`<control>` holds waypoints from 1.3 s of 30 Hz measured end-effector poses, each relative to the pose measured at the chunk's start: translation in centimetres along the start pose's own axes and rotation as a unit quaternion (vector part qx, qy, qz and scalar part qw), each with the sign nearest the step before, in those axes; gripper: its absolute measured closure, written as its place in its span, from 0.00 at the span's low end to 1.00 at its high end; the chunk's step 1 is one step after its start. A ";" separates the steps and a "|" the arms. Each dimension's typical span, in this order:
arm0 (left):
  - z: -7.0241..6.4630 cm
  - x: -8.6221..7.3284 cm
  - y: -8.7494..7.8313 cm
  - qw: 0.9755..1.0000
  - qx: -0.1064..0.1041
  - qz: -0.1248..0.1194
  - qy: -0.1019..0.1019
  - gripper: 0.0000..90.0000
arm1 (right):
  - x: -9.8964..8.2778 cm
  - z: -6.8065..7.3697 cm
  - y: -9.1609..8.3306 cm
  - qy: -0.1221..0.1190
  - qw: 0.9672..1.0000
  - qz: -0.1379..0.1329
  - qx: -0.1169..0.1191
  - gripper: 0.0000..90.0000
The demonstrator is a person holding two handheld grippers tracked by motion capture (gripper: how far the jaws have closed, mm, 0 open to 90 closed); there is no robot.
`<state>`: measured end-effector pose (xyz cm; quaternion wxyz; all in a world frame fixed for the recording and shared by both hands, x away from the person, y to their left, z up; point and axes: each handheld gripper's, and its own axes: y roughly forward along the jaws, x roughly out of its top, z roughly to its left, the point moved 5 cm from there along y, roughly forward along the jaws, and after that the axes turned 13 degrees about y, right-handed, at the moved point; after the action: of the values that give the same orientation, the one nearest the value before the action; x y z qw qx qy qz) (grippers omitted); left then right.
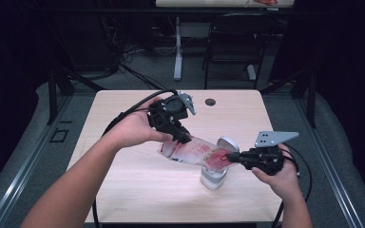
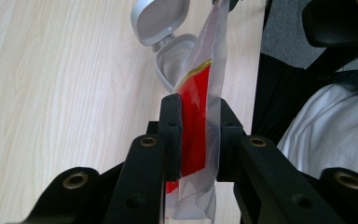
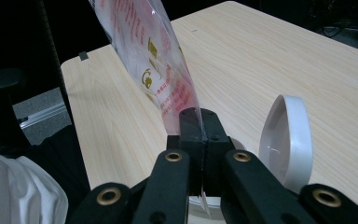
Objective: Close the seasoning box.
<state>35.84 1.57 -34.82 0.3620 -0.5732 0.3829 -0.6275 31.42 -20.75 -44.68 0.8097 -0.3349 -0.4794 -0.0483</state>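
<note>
Sachet (image 1: 195,153): clear plastic with red print, held in the air above the worktop (image 1: 123,185), slanting down toward an open white jar (image 1: 214,176). Lower corner sits over the jar mouth; flip lid (image 1: 228,143) stands up behind it.

Left hand-held gripper (image 1: 183,137) is clamped on the upper end of the sachet, jaws narrowed onto the film, seen edge-on in the left gripper view (image 2: 196,135). Right hand-held gripper (image 1: 233,156) is pinched fully together on the lower corner (image 3: 186,105).

Handling judgement: thin, soft, light, probably slick film; it will buckle unless both ends stay taut. Best hold is on the flat sealed edges (not the filled middle, which would squeeze contents out). The jar looks light and could tip if nudged.

Room: jar stands near the worktop's front right part, with bare wood to the left and behind; a small round grommet (image 1: 210,101) lies far back
</note>
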 end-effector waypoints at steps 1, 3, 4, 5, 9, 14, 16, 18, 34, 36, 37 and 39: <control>0.0 0.0 0.0 1.000 0.000 0.000 0.000 0.87 | 0.0 0.0 0.0 0.000 1.000 0.000 0.000 1.00; 0.1 0.0 0.1 1.000 0.001 -0.001 0.001 0.87 | 0.0 0.0 0.0 0.000 1.000 0.000 -0.001 1.00; 0.1 0.1 0.1 1.000 0.002 -0.002 0.001 0.87 | 0.0 0.0 0.0 0.001 1.000 0.000 -0.001 1.00; 0.1 0.0 0.1 1.000 0.000 0.002 0.004 0.87 | 0.0 -0.1 0.0 0.002 1.000 -0.001 -0.001 1.00; 0.2 0.1 0.2 1.000 0.005 0.002 0.003 0.87 | 0.0 -0.2 0.0 0.003 1.000 -0.001 -0.005 1.00; 0.3 0.3 0.2 1.000 0.004 0.004 0.003 0.87 | 0.0 -0.3 -0.1 0.003 1.000 0.000 -0.007 1.00; 0.3 0.3 0.2 1.000 0.004 0.004 0.002 0.87 | 0.0 -0.2 -0.1 0.003 1.000 -0.001 -0.007 1.00; 0.4 0.4 0.1 1.000 0.007 0.002 0.003 0.86 | 0.0 -0.3 -0.2 0.004 1.000 -0.003 -0.008 1.00; 0.6 0.6 0.5 1.000 0.010 -0.006 0.002 0.84 | -0.2 -1.0 0.0 0.009 1.000 -0.005 -0.013 1.00; 0.6 0.7 0.6 1.000 0.010 -0.006 0.003 0.84 | -0.2 -1.0 0.0 0.008 1.000 -0.003 -0.018 1.00; 0.6 0.7 0.6 1.000 0.009 -0.006 0.004 0.84 | -0.3 -1.0 0.0 0.007 1.000 -0.002 -0.019 1.00; 0.5 0.8 0.7 1.000 0.010 -0.006 0.002 0.84 | -0.3 -1.0 0.0 0.007 1.000 -0.001 -0.023 1.00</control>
<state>36.32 0.51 -35.07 0.3633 -0.5706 0.3737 -0.6347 32.04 -21.41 -45.23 0.8050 -0.3522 -0.4733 -0.0623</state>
